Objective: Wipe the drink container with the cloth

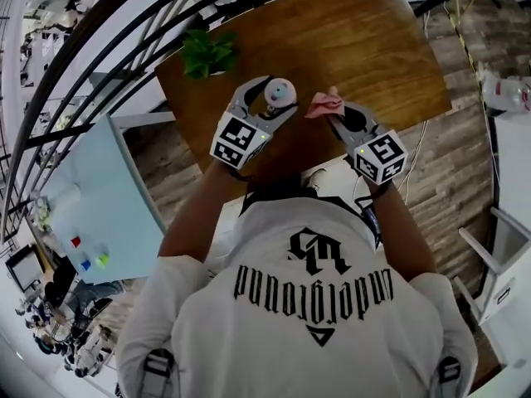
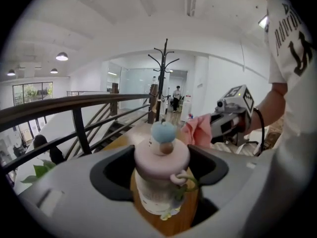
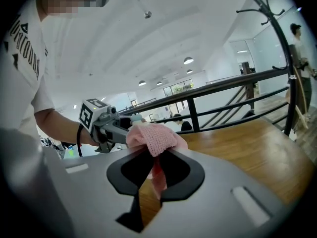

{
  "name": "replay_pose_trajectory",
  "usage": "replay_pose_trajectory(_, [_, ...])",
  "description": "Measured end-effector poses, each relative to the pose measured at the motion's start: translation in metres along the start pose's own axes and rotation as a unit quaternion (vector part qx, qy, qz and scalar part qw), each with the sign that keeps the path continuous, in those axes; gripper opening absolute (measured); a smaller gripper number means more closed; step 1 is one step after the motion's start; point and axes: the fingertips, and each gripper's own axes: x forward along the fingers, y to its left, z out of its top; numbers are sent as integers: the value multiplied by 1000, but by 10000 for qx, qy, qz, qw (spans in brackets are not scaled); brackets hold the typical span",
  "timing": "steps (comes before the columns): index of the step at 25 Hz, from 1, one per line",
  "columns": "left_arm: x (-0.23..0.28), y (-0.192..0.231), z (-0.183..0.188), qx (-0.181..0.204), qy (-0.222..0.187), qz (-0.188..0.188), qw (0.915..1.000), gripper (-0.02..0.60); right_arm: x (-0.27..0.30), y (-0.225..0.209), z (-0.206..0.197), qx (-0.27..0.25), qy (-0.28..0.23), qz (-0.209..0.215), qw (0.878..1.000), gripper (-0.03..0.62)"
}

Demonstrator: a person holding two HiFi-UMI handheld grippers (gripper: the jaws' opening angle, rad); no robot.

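Note:
The drink container (image 1: 280, 94) is a small clear bottle with a pink lid and a round blue cap. It sits between the jaws of my left gripper (image 1: 276, 99) over the wooden table (image 1: 365, 48). In the left gripper view the drink container (image 2: 161, 175) fills the gap of the left gripper (image 2: 161, 187), which is shut on its body. My right gripper (image 1: 332, 111) is shut on a pink knitted cloth (image 1: 323, 104), a short way right of the bottle and not touching it. In the right gripper view the cloth (image 3: 152, 137) bunches above the right gripper (image 3: 156, 167).
A green potted plant (image 1: 206, 52) stands at the table's far left corner. A black railing (image 1: 99, 40) runs along the table's left side. A pale blue table (image 1: 99, 214) lies to the left below. White furniture (image 1: 506, 272) stands at the right.

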Motion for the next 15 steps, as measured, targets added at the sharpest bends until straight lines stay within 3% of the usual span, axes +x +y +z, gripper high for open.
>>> replay_pose_trajectory(7, [23, 0, -42, 17, 471, -3, 9989, 380, 11, -12, -26, 175, 359, -193, 9990, 46])
replay_pose_trajectory(15, [42, 6, -75, 58, 658, 87, 9978, 380, 10, -22, -45, 262, 525, -248, 9980, 46])
